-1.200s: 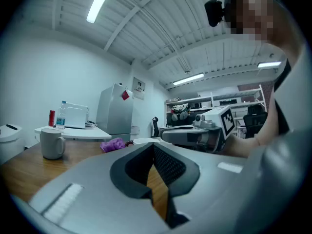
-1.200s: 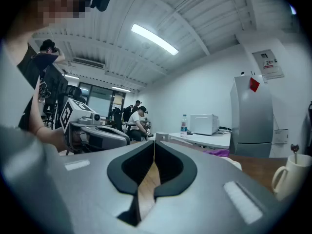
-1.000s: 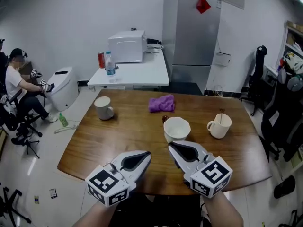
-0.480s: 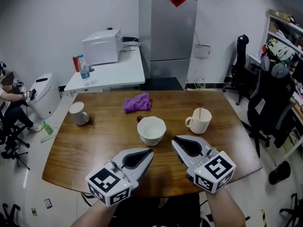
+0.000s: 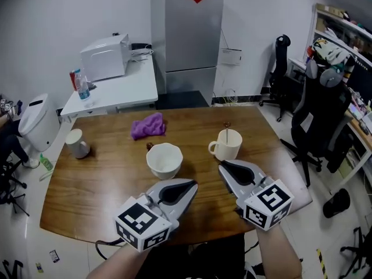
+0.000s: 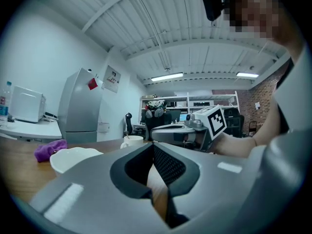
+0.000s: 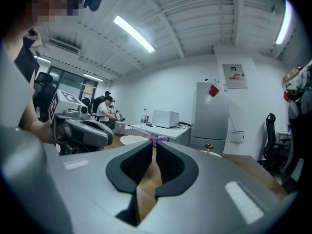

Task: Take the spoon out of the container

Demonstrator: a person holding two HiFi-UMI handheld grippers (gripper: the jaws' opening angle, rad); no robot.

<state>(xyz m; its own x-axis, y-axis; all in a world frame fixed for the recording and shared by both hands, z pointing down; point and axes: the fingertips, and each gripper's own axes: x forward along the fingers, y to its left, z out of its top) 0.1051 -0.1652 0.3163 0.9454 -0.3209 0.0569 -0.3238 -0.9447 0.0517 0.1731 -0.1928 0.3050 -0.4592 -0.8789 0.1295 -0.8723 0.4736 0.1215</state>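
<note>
Left gripper [image 6: 152, 146]: jaws clenched tip to tip, empty. Right gripper [image 7: 154, 145]: jaws all but closed with only a thin slit, nothing between. Both sit at the near edge of the brown wooden table [image 5: 104, 179]. The thin metal spoon [image 5: 227, 131] stands upright in a white ceramic mug [image 5: 224, 150], just beyond the right gripper and right of a white round bowl [image 5: 164, 160].

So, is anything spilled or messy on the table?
Nothing looks spilled or broken. The mug stands upright with the spoon in it, and the bowl is upright too. Only the purple cloth lies crumpled.
</note>
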